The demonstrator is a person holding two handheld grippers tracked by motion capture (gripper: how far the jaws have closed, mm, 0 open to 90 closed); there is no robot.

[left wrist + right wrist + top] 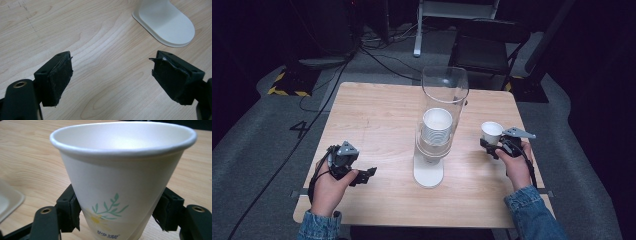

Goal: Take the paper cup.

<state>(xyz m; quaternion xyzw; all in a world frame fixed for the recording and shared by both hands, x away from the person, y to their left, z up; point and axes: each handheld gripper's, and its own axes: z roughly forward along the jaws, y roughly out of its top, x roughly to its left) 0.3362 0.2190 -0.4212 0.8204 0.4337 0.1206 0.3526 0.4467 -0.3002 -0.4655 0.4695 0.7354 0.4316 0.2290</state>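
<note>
A white paper cup (491,132) with a flower print (120,182) stands upright between the jaws of my right gripper (495,146), at the table's right side. In the right gripper view both black pads (72,212) lie against the cup's lower wall, and my right gripper (117,216) is shut on it. My left gripper (366,175) rests low over the front left of the wooden table (377,115). In its own view my left gripper (112,72) has its jaws wide apart, with bare wood between them.
A tall clear tube (444,95) holding a stack of white cups (437,127) stands mid-table on a white base (428,172), between the two hands. The base (166,22) lies just ahead of the left jaws. A dark folding chair (484,47) and floor cables lie beyond the far edge.
</note>
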